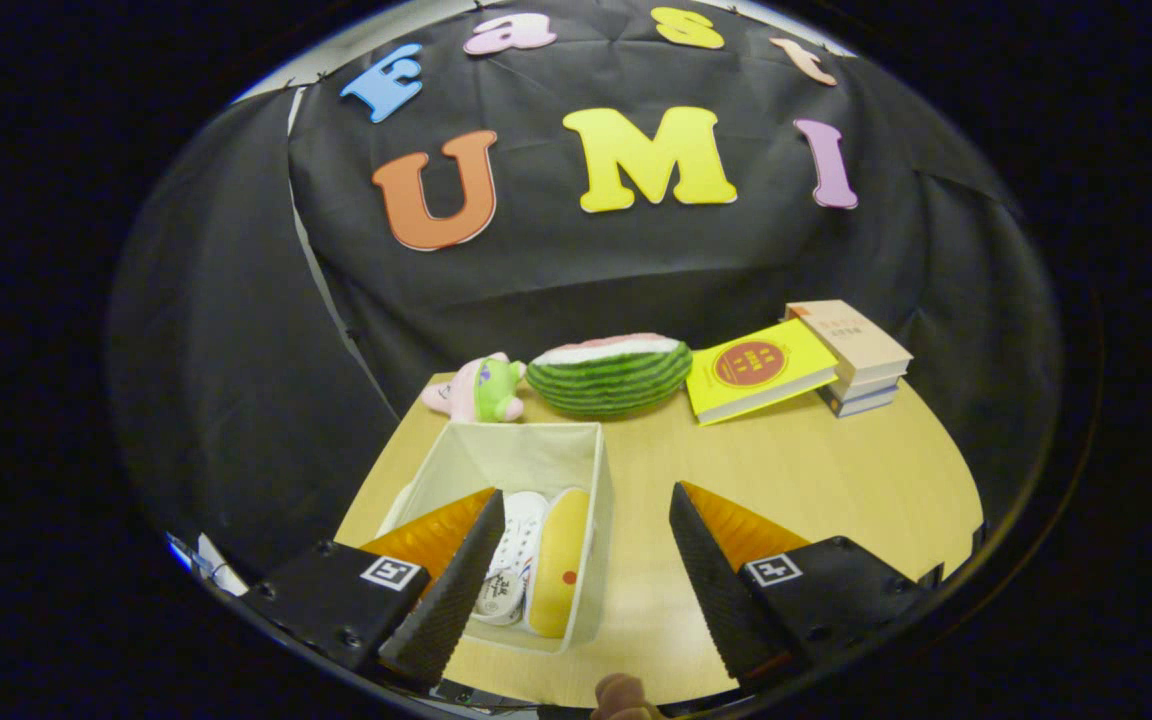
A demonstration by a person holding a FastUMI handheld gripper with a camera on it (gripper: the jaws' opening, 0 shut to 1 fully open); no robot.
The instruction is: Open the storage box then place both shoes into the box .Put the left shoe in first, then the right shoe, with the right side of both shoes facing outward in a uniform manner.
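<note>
1. The gripper [586,545] is held above the near part of a pale wooden table [816,470], its two fingers spread wide apart with nothing between them but bare tabletop and the box's right wall; the jaws are open and grip nothing
2. An open cream fabric storage box [576,445], square with soft upright walls, stands on the table just ahead of the left finger, which overlaps its near left part
3. Inside the box lies a white lace-up shoe [513,565], and right beside it, against the right wall, a second shoe showing a yellow sole [558,570] with a small red dot
4. Beyond the box, along the far edge, sit a pink and green plush toy [481,390] and a green striped watermelon-slice cushion [611,373], close together
5. Further right, a yellow book with a red circle [758,368] leans against a short stack of books with a tan cover on top [856,355]
6. A fingertip of the person's hand [621,695] shows at the near edge, between the fingers
</note>
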